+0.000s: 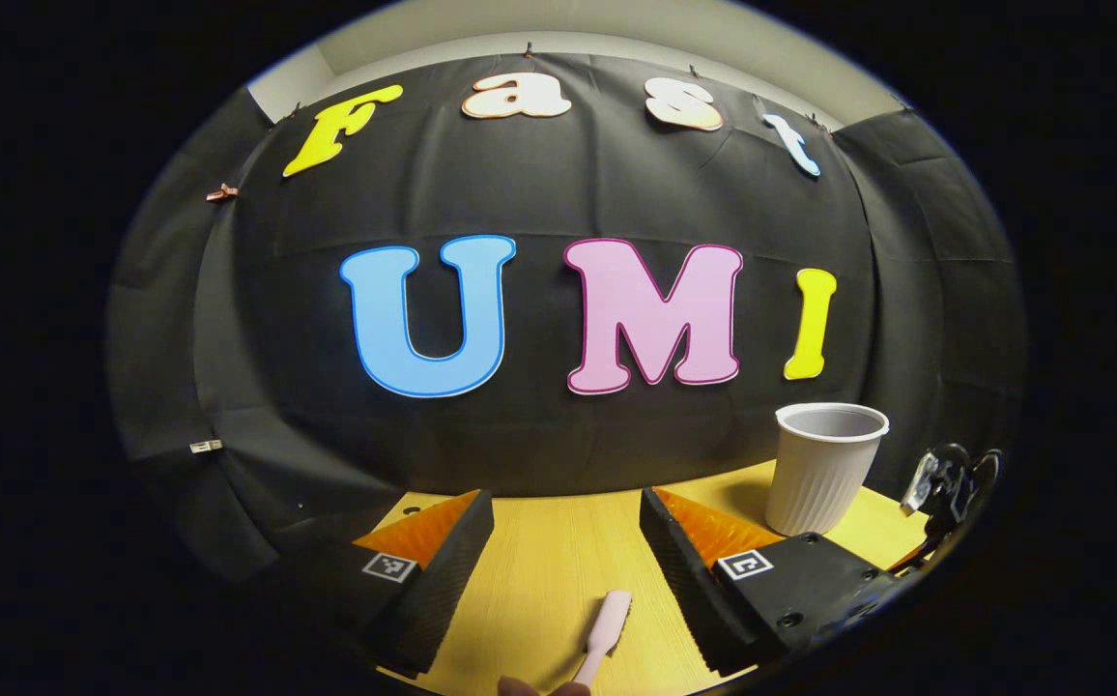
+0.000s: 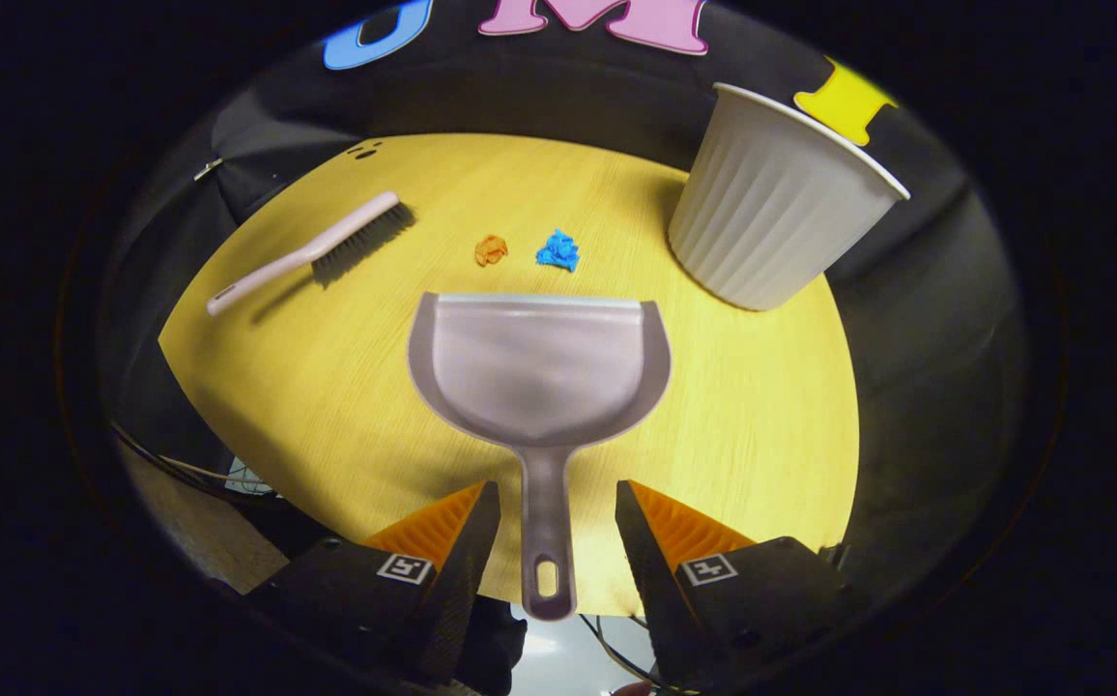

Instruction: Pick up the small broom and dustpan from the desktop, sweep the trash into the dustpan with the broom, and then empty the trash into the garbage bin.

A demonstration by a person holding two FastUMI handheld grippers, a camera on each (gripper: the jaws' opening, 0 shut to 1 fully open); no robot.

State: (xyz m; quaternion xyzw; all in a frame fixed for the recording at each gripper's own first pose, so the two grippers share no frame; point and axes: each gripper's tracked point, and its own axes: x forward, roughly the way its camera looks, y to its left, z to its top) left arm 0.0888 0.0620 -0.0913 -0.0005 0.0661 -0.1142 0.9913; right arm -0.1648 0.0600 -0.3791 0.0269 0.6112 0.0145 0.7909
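In the right gripper view a grey dustpan (image 2: 539, 367) lies flat on the yellow desktop (image 2: 761, 425), its handle (image 2: 547, 541) running back between the fingers of my right gripper (image 2: 557, 512), which is open and not touching it. Beyond the pan's lip lie an orange paper scrap (image 2: 490, 249) and a blue scrap (image 2: 558, 249). The small pale broom (image 2: 312, 249) lies at the far left, bristles down. In the left gripper view my left gripper (image 1: 566, 527) is open above the desk, and the broom's handle tip (image 1: 605, 633) lies below between its fingers.
A white ribbed bin (image 2: 771, 208) stands at the back right of the desk, also seen as the bin (image 1: 824, 469) to the right in the left gripper view. The other gripper (image 1: 950, 483) shows at that view's right edge. Cables hang below the desk's near edge (image 2: 230, 474).
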